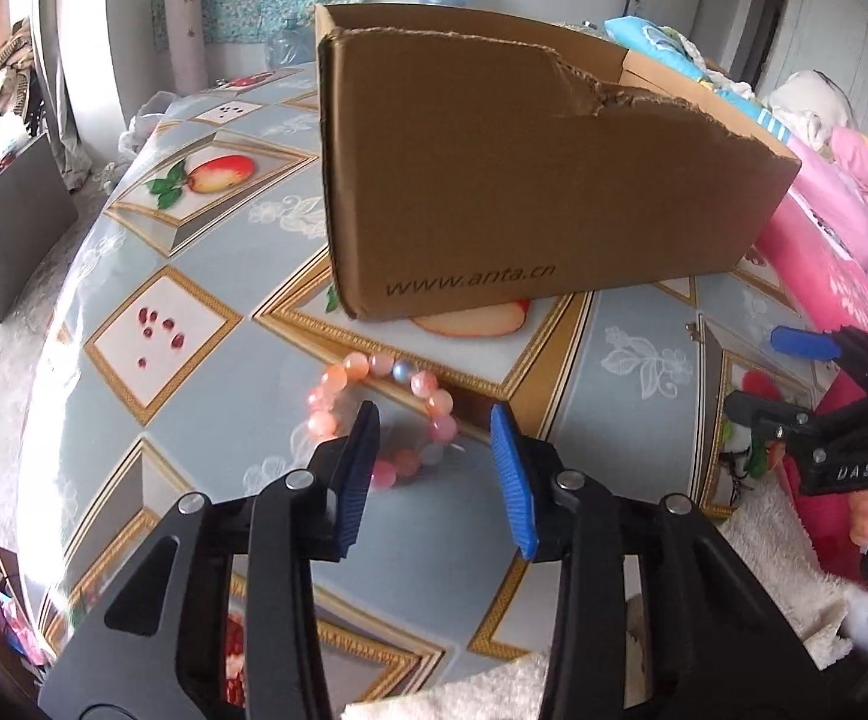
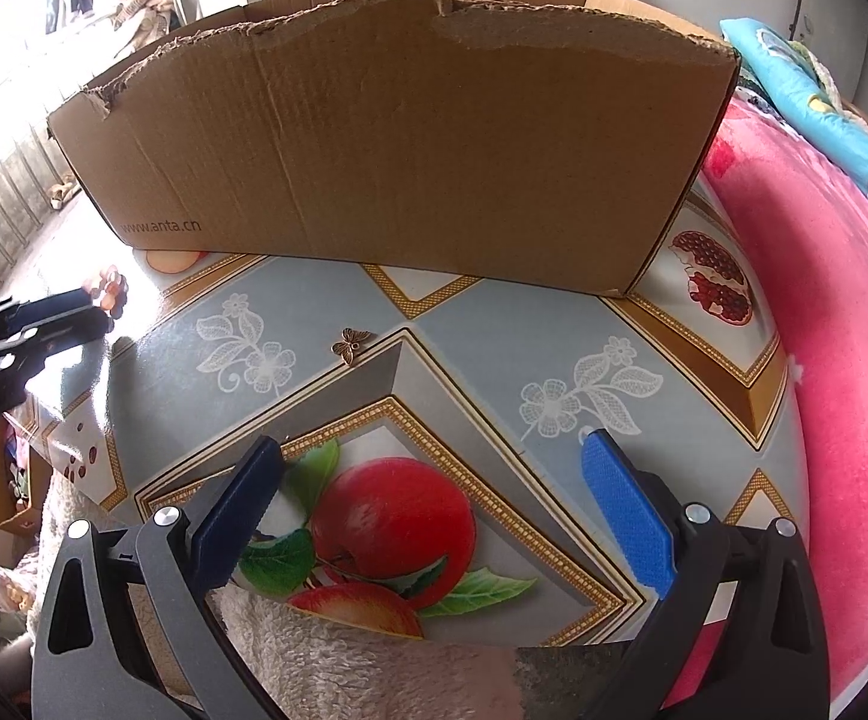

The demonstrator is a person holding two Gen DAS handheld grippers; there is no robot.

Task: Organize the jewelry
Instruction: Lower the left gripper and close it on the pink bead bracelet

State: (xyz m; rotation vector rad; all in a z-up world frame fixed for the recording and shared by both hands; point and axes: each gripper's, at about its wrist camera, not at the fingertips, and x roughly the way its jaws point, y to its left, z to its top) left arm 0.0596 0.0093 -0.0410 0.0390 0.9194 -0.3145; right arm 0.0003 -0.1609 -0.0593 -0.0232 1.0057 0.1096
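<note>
- Pink and peach glass-like beads, with one bluish bead, are strung into a bracelet [image 1: 383, 417] that lies flat on the desk [image 1: 194, 276], just in front of the cardboard box [image 1: 511, 180].
- Left claw [image 1: 434, 462]: held open above the bracelet, its blue pads spread to either side of the near part of the loop; nothing is gripped.
- Right claw [image 2: 434, 510]: held open over a printed apple on the desk cover, well apart from any jewelry; nothing is gripped.
- Butterfly charm [image 2: 353, 343]: small, brownish metal, lying alone on the desk between the right claw and the box.
- Box: open-topped, torn along the rim, probably the place where the jewelry is to be put.
- Handling, as judged: the bracelet is likely light and limp, its round beads smooth and apt to roll or slip from the pads. It is best pinched across one side of the loop, over a bead or two, so that the rest hangs below.
- The charm is judged thin and flat, hard to lift from the slick cover.
</note>
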